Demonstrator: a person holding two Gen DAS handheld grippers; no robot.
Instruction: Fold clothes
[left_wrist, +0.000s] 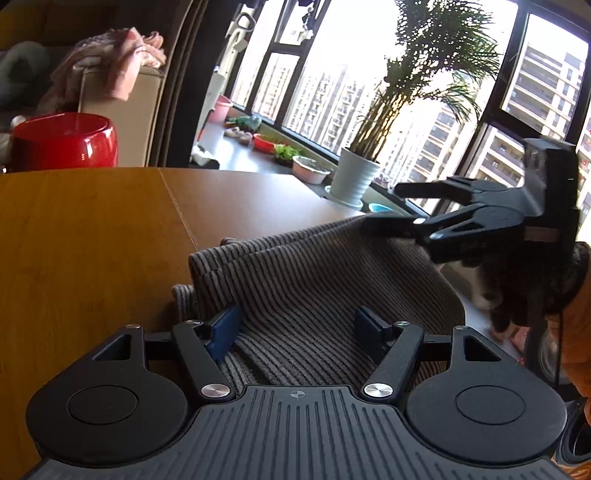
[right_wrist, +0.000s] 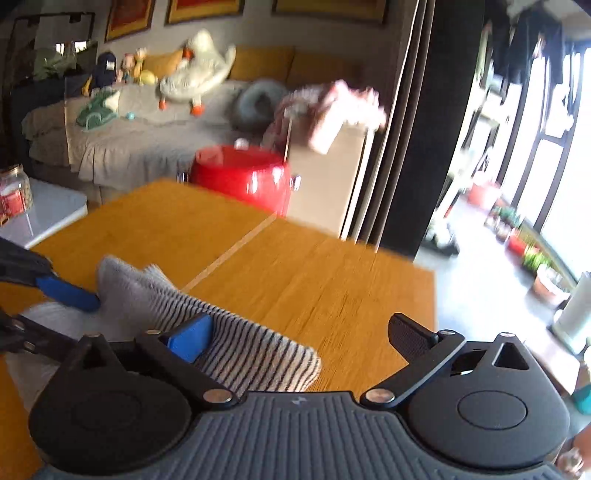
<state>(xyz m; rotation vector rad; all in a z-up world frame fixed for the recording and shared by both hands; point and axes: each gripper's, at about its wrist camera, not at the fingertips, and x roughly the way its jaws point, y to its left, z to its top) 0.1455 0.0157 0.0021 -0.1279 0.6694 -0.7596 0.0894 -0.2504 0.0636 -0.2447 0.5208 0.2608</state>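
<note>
The striped garment (left_wrist: 317, 280) is lying bunched at centre frame on the wooden table (left_wrist: 92, 229), its folded edge rising. The left gripper (left_wrist: 299, 328) is standing spread around the cloth, not pinching. The right gripper (right_wrist: 295, 339) is gaping wide, seemingly freed to reposition.

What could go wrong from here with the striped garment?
1. Both grippers look open: left gripper straddles the striped garment unpinched, right gripper mostly over bare wooden table. The fold could relax.
2. The garment overhangs the table's near edge and might slide off.
</note>
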